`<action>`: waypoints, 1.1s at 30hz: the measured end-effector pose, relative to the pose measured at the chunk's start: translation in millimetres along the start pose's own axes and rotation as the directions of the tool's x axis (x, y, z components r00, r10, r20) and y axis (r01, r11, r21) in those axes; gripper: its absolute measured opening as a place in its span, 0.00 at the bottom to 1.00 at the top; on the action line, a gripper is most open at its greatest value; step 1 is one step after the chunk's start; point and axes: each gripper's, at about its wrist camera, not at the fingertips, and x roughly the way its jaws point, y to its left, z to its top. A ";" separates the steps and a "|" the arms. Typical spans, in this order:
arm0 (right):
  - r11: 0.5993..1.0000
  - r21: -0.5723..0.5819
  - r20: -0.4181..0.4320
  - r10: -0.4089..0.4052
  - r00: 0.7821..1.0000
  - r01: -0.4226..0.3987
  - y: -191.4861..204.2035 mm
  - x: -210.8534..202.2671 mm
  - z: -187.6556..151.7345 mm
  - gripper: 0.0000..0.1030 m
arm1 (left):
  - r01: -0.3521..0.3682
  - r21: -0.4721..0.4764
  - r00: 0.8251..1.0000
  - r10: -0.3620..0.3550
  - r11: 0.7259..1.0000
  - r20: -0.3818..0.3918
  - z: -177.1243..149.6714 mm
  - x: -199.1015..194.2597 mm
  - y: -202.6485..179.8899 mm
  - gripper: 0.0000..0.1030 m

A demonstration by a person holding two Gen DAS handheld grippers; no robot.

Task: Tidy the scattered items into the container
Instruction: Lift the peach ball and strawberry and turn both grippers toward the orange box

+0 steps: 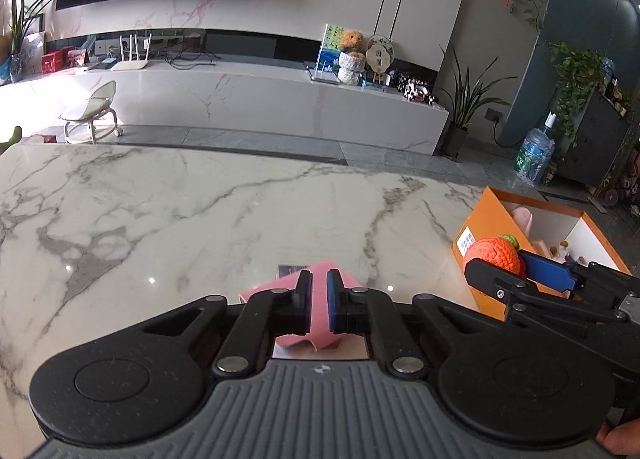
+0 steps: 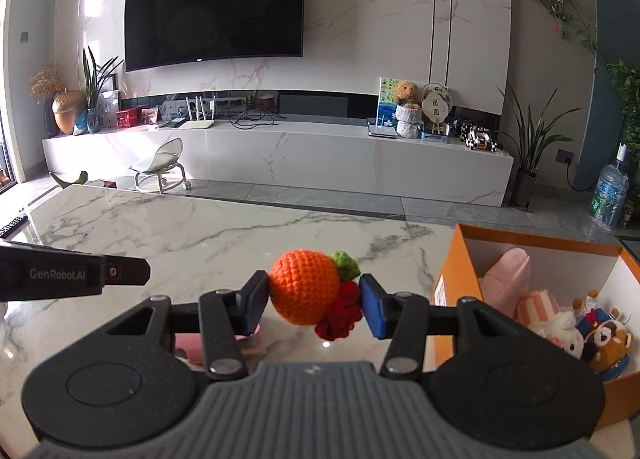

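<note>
My left gripper (image 1: 319, 279) is shut on a thin pink item (image 1: 319, 309) held just above the marble table (image 1: 160, 211); most of that item is hidden behind the fingers. A crocheted orange fruit (image 2: 302, 285) with a green leaf and a red knitted piece sits squeezed in my right gripper (image 2: 314, 299), above the table. The orange cardboard box (image 2: 448, 271) stands open to the right and holds several plush toys (image 2: 572, 335) and a pink soft thing (image 2: 510, 275). In the left wrist view the right gripper (image 1: 520, 265) hovers with the fruit (image 1: 494, 255) at the box's (image 1: 480, 219) near-left corner.
The left gripper's side (image 2: 80, 273) juts in at the left of the right wrist view. A keyboard (image 2: 12, 223) lies off the table's far left edge. A fingertip (image 1: 620, 439) shows at the lower right. Beyond the table are a stool (image 2: 160, 167) and a low TV console (image 2: 280, 155).
</note>
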 end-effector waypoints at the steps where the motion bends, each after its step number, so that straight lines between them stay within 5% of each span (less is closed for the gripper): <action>1: 1.000 0.010 -0.013 0.005 1.000 -0.005 -1.9 0.0 -3.9 0.51 | 0.008 -0.013 1.000 -0.008 1.000 -0.018 -4.5 1.8 2.0 0.09; 4: 1.000 0.025 -0.050 0.018 0.999 -0.017 -2.6 -0.5 -16.7 0.51 | 0.010 -0.026 0.999 -0.011 1.000 -0.053 -17.3 2.0 7.0 0.15; 9: 0.999 0.031 -0.079 0.045 0.996 -0.043 1.0 -2.7 -32.6 0.51 | 0.001 -0.006 0.997 -0.002 1.000 -0.072 -36.6 -7.1 10.8 0.68; 14: 0.997 0.032 -0.090 0.076 0.993 -0.073 10.3 -4.0 -42.0 0.51 | 0.001 0.041 0.999 0.001 0.999 -0.053 -55.6 -11.2 8.9 0.83; 19: 0.996 0.023 -0.103 0.092 0.990 -0.090 16.9 -4.0 -48.7 0.51 | -0.039 -0.002 0.999 0.039 0.999 0.007 -65.3 -8.9 19.9 0.87; 33: 0.994 0.013 -0.181 0.109 0.977 -0.109 24.4 19.0 -65.7 0.51 | 0.004 -0.079 0.997 -0.010 0.997 -0.074 -80.4 27.8 39.1 0.87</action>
